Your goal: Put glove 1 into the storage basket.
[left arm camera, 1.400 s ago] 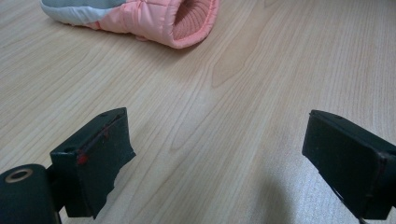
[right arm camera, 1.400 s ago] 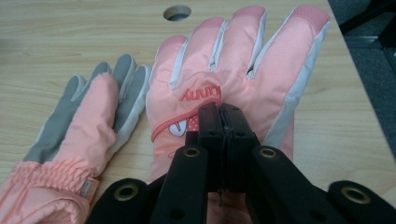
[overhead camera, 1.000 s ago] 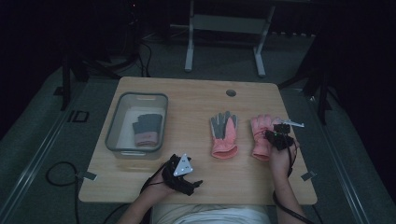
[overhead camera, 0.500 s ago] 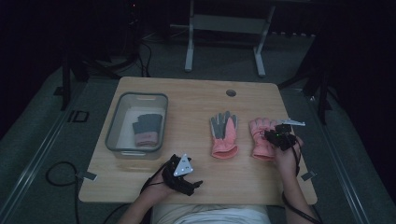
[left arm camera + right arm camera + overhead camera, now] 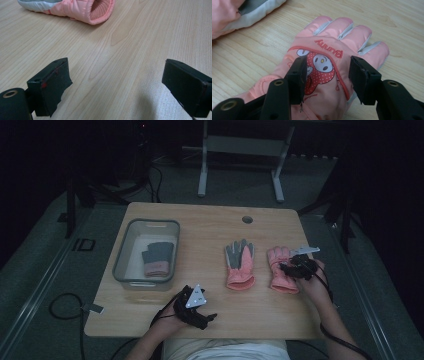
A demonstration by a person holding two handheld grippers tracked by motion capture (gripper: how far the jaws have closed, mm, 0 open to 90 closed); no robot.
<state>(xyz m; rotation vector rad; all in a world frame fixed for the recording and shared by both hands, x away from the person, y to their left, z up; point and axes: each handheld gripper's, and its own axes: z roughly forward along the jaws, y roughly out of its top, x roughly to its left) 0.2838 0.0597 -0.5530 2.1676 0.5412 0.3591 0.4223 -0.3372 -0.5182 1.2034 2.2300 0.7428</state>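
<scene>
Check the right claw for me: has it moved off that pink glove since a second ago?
No. The right claw still sits over the right-hand pink glove, beside the grey-palmed glove; its jaws have just been opening, pads apart above the glove.

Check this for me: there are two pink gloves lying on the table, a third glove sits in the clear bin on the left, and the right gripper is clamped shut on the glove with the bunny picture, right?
Not quite. The right gripper is open, its jaws having just been opening above the bunny glove, pads apart from the fabric, as the right gripper view shows. The rest holds: two pink gloves on the table, a third glove in the clear bin.
</scene>
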